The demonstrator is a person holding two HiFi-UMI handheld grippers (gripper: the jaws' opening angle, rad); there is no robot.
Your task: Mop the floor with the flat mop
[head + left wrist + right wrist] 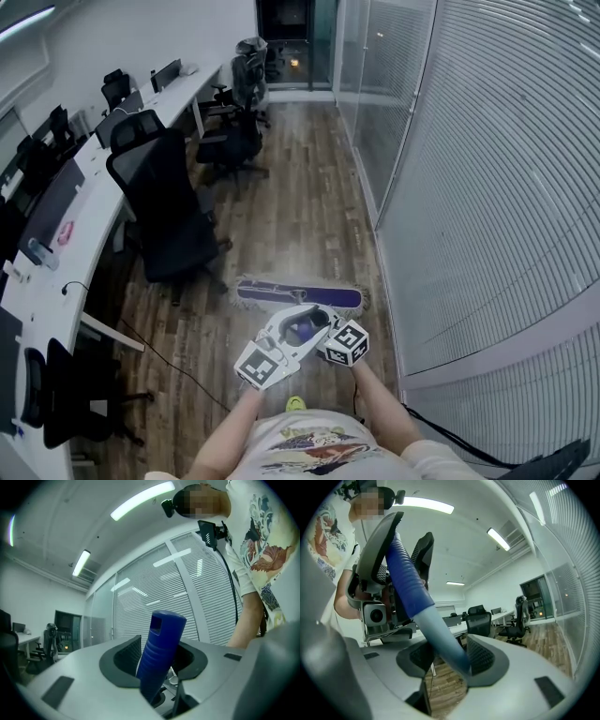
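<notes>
The flat mop's head [298, 296] lies flat on the wooden floor [286, 202], just ahead of and below both sets of fingers. Its long axis runs crosswise to the boards, left to right in the head view. The handle [159, 646] rises from the middle of that head, back and up toward the person, so its long axis points down and away from the fingers.

The left gripper [157, 660] has the dark blue top end of the handle. Its fingers [127, 652] stand narrow and are pressed on the ribbed grip, with the cap poking out past them. The right gripper [449, 657] holds the paler shaft lower down, its fingers [482, 656] closed on it. In the right gripper view the left gripper sits farther up the handle, so the right hand is the nearer one to the head. The two grippers reach across the handle from opposite sides, the left one facing the glass wall with blinds [487, 187], the right one facing the desks.

Beyond the head, bare floor stretches away from the fingers, between the wall and a black office chair [173, 220] by the long white tabletop [52, 281]. A forward push along the boards looks like the next stroke. A thin cable [178, 361] trails on the floor to the left, well off that line.
</notes>
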